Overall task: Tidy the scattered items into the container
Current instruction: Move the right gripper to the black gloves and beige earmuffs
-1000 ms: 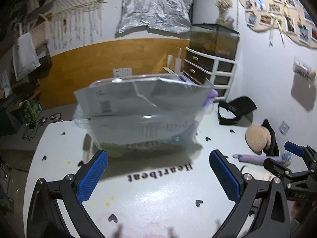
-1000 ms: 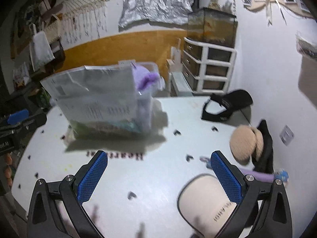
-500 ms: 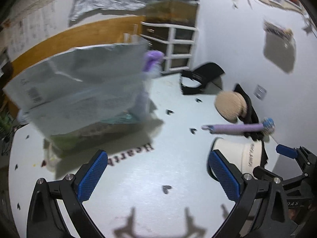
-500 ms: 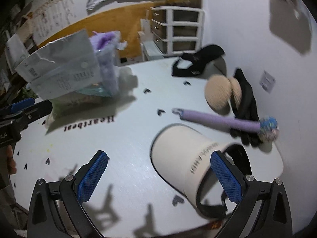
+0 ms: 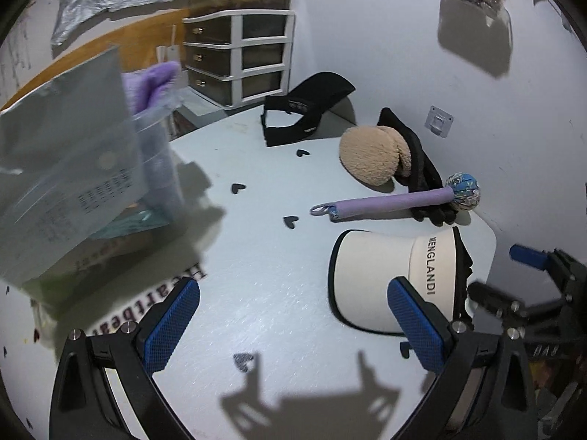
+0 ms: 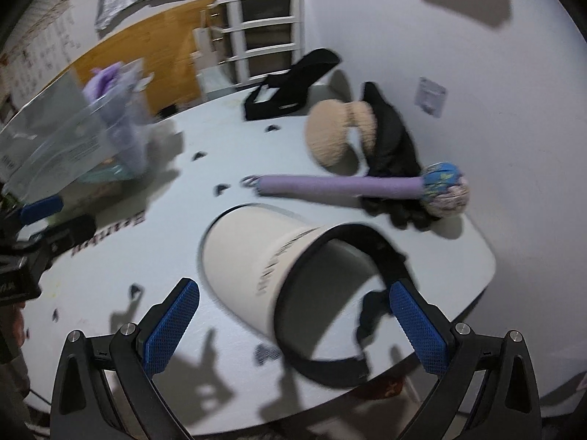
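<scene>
While the white visor (image 6: 264, 260) lies near the tabletop's (image 5: 256, 293) right edge, the right gripper (image 6: 293, 326) hangs over it, released and empty. It looks light, with a stiff brim and a floppy black strap (image 6: 367, 242); the brim edge seems the surer hold. The left gripper (image 5: 293, 326) is likewise spread and empty; the container (image 5: 91, 168) stands at the left edge.

Your left wrist camera looks forward and down over the left tongs (image 5: 293, 324) across the desk (image 5: 256, 293), with the white visor (image 5: 385, 275) close past the right-hand finger and the clear container (image 5: 84, 190) beyond the left-hand one. Your right wrist camera sits closer, over the right tongs (image 6: 293, 324), the visor (image 6: 264, 256) between its fingers. Both views share the visor, purple stick (image 6: 341, 185), beige earmuffs (image 6: 330, 135), container and drawer unit (image 5: 242, 55); each glimpses the other tongs at its edge.
</scene>
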`<state>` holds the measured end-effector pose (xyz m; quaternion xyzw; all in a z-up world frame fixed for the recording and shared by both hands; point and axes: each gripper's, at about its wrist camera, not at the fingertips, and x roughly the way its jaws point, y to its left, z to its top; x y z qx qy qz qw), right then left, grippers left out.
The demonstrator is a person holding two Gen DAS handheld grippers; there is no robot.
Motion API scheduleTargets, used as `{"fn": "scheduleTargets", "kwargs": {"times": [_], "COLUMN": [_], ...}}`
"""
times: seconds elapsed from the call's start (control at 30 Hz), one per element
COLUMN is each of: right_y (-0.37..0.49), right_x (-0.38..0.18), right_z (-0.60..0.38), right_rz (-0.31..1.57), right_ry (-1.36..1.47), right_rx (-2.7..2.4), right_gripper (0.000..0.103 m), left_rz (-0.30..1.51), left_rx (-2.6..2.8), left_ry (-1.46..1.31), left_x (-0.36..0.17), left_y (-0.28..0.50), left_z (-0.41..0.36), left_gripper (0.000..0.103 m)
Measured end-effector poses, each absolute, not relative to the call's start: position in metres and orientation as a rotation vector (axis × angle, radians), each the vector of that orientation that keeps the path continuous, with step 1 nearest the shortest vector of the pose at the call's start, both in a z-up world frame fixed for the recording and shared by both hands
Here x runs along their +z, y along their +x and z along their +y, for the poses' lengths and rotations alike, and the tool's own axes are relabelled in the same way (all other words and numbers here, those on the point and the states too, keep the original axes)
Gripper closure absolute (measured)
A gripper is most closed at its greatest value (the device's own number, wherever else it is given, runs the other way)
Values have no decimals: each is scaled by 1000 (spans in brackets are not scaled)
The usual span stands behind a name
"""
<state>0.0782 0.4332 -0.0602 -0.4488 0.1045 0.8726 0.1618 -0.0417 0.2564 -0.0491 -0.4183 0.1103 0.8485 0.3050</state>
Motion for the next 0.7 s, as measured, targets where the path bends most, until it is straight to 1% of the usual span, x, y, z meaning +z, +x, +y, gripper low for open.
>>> {"fn": "scheduleTargets", "kwargs": {"times": [0.07,0.17,0.2,0.23,0.4,0.5,0.6,0.7], "right_y": [73,62,58,51,16,-8,-34,-60], "right_x": [-59,-58,-57,-57,-57,-58,-63,-71], "right_z": [451,472,479,486,522,549,576,599], "right_rz": [289,228,207,192,144,187,236,287], "right_ry": [-1247,-1200,-1188,-1180,-1145,-1126,-1123,-1138], "right_rx": [2466,2446,2443,2442,2438,2425,2402,2366], "right_gripper": [0,1,5,11,27,32,45,46], "left_rz": [304,318,322,333,372,377,373,369], "left_rx": [2235,2212,2203,2194,2163,2152,2143,2138], "left_ry": [-1100,-1079,-1072,-1060,-1013,-1003,-1015,-1042], "left_x": [-51,-53,-53,-53,-52,-53,-57,-63], "left_y": [-48,-59,-62,-66,-82,-89,-97,-104], "left_z": [267,283,288,293,317,326,331,332], "left_gripper": [0,0,0,0,0,0,0,0]}}
